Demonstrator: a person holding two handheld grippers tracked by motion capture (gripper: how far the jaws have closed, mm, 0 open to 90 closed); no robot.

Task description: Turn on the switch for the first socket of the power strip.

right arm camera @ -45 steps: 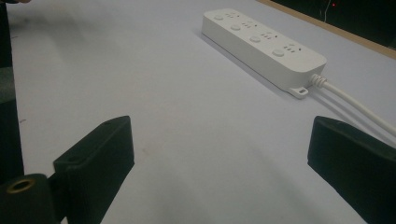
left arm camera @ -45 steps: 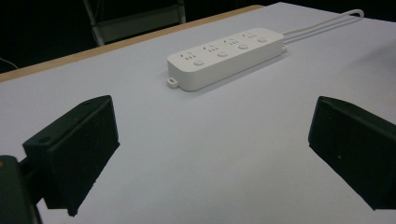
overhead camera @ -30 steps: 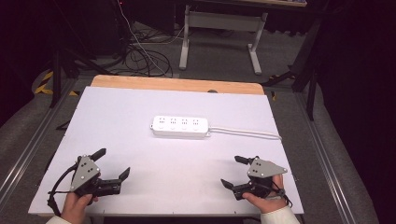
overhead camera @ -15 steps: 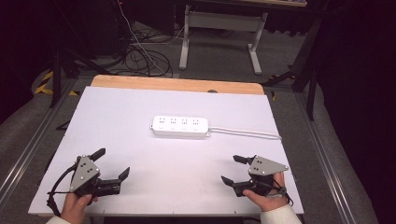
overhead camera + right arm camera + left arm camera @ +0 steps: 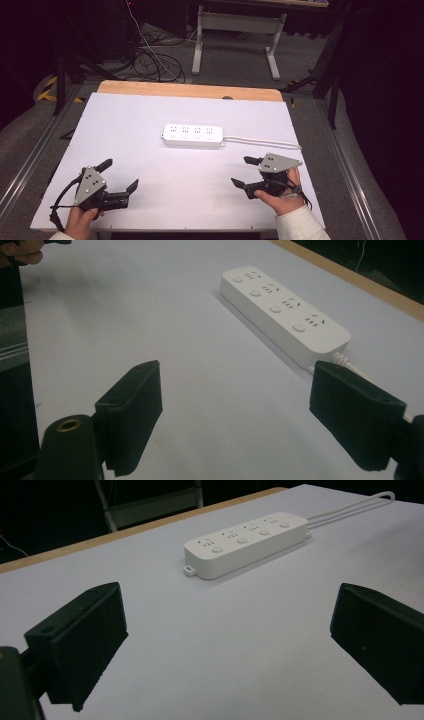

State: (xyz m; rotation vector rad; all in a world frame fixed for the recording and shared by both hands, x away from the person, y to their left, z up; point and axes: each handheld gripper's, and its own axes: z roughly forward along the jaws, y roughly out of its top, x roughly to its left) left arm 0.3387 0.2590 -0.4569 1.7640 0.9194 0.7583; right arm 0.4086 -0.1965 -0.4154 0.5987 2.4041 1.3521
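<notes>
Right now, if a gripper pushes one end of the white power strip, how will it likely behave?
The power strip looks rigid and lies flat, so it should slide or pivot, not tip. Its cable trails toward the table edge and may drag. The smooth casing could slip on the white table.

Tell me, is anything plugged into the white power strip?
No. The power strip lies flat on the table with its sockets facing up, and all are empty; its own cable leads off to one side.

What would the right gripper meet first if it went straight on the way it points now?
Probably the power strip: it lies ahead of the open right gripper, with bare table before it. Depth is unclear, so it may pass beside the strip.
</notes>
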